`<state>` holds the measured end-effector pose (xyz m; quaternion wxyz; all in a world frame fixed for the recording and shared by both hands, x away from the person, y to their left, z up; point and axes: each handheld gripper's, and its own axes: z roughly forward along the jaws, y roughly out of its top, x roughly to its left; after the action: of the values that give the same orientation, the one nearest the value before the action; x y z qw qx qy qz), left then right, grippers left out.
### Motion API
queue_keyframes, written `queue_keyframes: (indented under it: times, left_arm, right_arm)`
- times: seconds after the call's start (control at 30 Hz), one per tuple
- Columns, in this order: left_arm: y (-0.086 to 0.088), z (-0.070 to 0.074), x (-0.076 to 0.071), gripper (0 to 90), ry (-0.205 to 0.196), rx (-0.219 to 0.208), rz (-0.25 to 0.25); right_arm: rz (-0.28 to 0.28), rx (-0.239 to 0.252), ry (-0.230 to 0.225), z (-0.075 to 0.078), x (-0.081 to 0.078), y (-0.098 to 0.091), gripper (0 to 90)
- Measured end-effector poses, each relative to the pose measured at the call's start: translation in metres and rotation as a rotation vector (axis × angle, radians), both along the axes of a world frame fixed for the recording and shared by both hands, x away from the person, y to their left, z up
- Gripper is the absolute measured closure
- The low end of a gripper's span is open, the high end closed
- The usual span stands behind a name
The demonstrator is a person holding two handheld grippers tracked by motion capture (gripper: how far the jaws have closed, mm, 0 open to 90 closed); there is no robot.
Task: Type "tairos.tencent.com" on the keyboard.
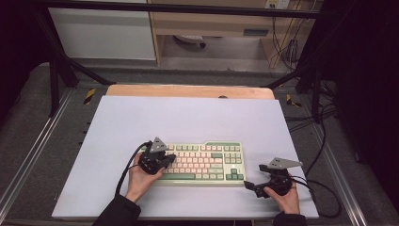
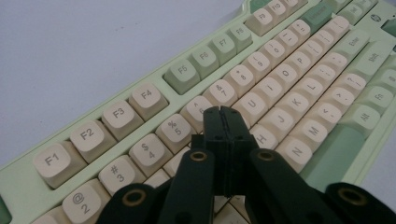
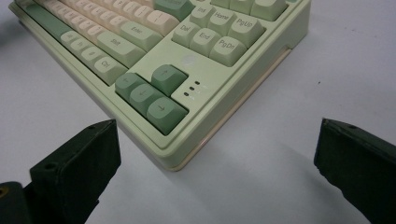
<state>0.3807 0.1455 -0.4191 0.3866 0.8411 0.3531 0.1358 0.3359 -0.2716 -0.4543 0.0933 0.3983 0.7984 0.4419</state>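
Observation:
A pale green keyboard with cream and green keys lies on the white mat, toward the front. My left gripper hovers over the keyboard's left half with its jaws shut and nothing between them. In the left gripper view its tips sit just over the letter keys below the 6 and 7; whether they touch a key I cannot tell. My right gripper is on the mat by the keyboard's front right corner. It is open wide, and that corner with the arrow keys lies just ahead of its two jaws.
The white mat covers a wooden table with bare mat behind and left of the keyboard. Black frame posts stand at the back corners. Cables trail off the table's right side.

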Motion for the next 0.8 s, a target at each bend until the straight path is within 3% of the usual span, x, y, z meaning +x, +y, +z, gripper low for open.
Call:
queue_keyframes:
  times: [0.43, 0.8]
  left_arm:
    - [0.025, 0.010, -0.010, 90.0, -0.006, -0.016, 0.007]
    - [0.044, 0.009, -0.018, 90.0, -0.007, -0.012, 0.025]
  right_arm:
    - [-0.003, 0.006, 0.001, 0.001, 0.000, 0.000, 1.0]
    - [-0.001, 0.002, 0.003, 0.000, 0.000, 0.000, 1.0]
